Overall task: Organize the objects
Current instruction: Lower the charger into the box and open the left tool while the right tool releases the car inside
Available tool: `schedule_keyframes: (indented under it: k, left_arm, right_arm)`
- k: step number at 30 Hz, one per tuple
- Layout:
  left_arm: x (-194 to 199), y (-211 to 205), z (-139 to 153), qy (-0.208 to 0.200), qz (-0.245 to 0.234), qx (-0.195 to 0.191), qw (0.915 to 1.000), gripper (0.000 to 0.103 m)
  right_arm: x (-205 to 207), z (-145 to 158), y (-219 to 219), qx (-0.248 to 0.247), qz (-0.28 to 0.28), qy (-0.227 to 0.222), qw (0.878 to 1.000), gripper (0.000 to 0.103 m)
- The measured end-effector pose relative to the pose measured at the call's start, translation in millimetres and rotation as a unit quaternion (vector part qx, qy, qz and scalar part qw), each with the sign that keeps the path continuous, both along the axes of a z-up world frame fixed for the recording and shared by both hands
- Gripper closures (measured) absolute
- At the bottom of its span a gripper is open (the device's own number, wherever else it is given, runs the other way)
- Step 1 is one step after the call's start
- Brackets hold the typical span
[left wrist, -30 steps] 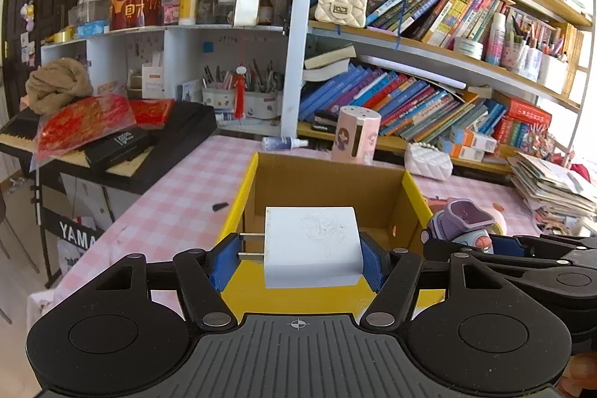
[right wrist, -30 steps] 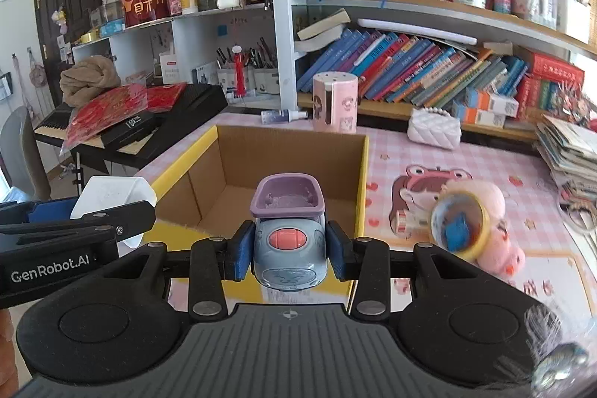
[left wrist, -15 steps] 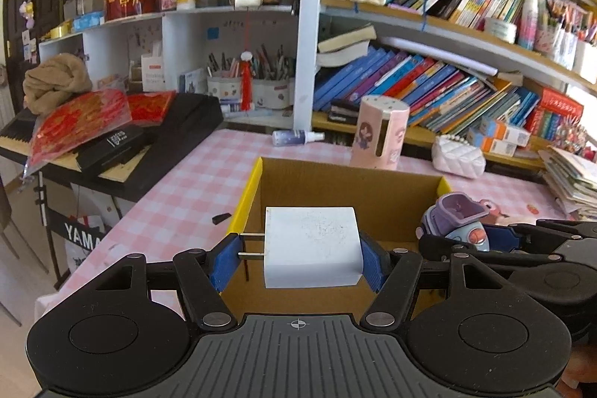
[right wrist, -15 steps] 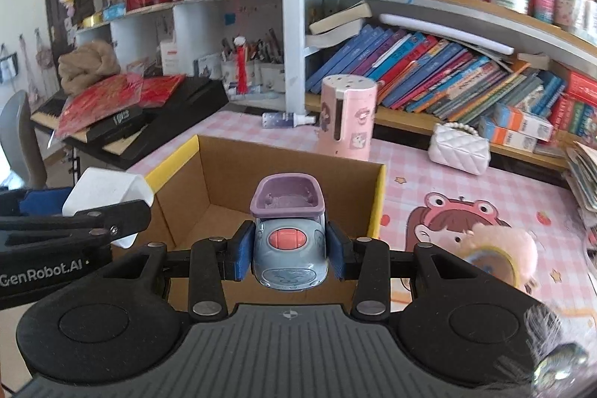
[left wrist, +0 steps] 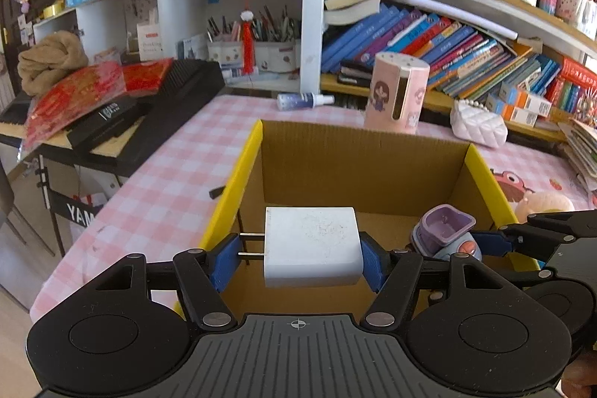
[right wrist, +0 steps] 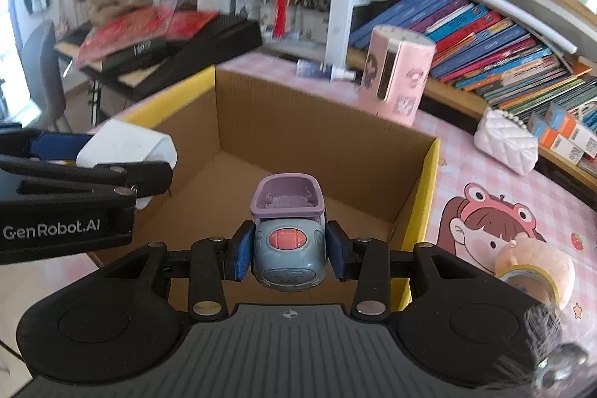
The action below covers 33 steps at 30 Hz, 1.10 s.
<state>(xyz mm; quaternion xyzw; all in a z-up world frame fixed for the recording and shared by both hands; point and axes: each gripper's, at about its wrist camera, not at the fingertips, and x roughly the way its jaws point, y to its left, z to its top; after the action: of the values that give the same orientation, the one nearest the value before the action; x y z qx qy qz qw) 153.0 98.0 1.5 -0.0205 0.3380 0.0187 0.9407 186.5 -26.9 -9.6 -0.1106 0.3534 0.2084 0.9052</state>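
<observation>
Above the open cardboard box (left wrist: 358, 174) with yellow-edged flaps, both grippers hang side by side. The left gripper (left wrist: 296, 260) is clenched on a white wall charger (left wrist: 311, 256): one blue pad presses its flat side, and the other meets the tips of its two metal prongs, which point left in the left wrist view. The right gripper (right wrist: 285, 254) is grasping a small blue-grey toy car (right wrist: 287, 248) with a pink oval button on its front and a lilac open top; its blue pads press both flanks. Both things sit over the box's interior, clear of its brown floor. In the right wrist view the left gripper's black side reads "GenRobot.AI" in white.

The box stands on a pink-and-white checked surface (left wrist: 156, 181). Behind it stand a pink cylinder (left wrist: 395, 92) printed with a cartoon girl, a small spray bottle (left wrist: 304, 99) lying on its side, and a white quilted purse (left wrist: 477, 127). To the right, a mat shows a cartoon girl in a frog hood (right wrist: 488, 230), and a tape roll (right wrist: 530, 276) rests against a peach plush. A black keyboard (left wrist: 171, 122) at left shows the letters "YAM" on its stand.
</observation>
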Motion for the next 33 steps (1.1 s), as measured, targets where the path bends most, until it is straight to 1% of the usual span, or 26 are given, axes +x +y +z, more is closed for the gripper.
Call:
schedule_keyframes:
  k: [2, 6, 8, 10, 13, 15, 17, 21, 24, 31, 33]
  left_arm:
    - [3, -1, -3, 0.007, 0.000, -0.001, 1.0000, 0.037]
    - [7, -6, -9, 0.019, -0.002, -0.002, 0.9998, 0.037]
    - [8, -10, -11, 0.024, -0.005, -0.002, 0.9997, 0.037]
    - [9, -14, -14, 0.029, -0.009, -0.001, 0.9995, 0.037]
    - [12, -20, -18, 0.039, -0.012, 0.002, 0.9992, 0.037]
    - [14, -23, -21, 0.044, -0.013, 0.009, 0.9989, 0.037]
    - [16, -28, -23, 0.045, -0.016, 0.027, 0.9985, 0.037]
    - [18, -34, -27, 0.047, -0.020, 0.052, 0.9973, 0.037]
    - [18, -38, -29, 0.047, -0.021, 0.071, 0.9962, 0.039]
    - [19, -44, -30, 0.045, -0.026, 0.082, 0.9953, 0.039]
    - [18, -44, -30, 0.044, -0.028, 0.077, 0.9956, 0.038]
  right_arm:
    - [3, -4, -2, -0.008, 0.006, 0.009, 1.000, 0.065]
    - [3, -9, -2, -0.035, 0.039, 0.003, 0.999, 0.065]
    - [2, -11, -2, -0.053, 0.060, -0.002, 0.997, 0.065]
    - [2, -12, -4, -0.058, 0.077, -0.004, 0.995, 0.065]
    - [4, -14, -8, -0.079, 0.102, -0.006, 0.992, 0.065]
    - [5, -17, -11, -0.102, 0.119, -0.013, 0.988, 0.064]
    - [5, -19, -12, -0.119, 0.134, -0.015, 0.984, 0.064]
    - [11, -21, -8, -0.138, 0.145, -0.013, 0.980, 0.064]
    - [10, -21, -7, -0.143, 0.144, -0.014, 0.979, 0.064]
    - [9, -22, -8, -0.142, 0.143, -0.017, 0.979, 0.064]
    - [9, -21, -8, -0.140, 0.143, -0.018, 0.980, 0.064]
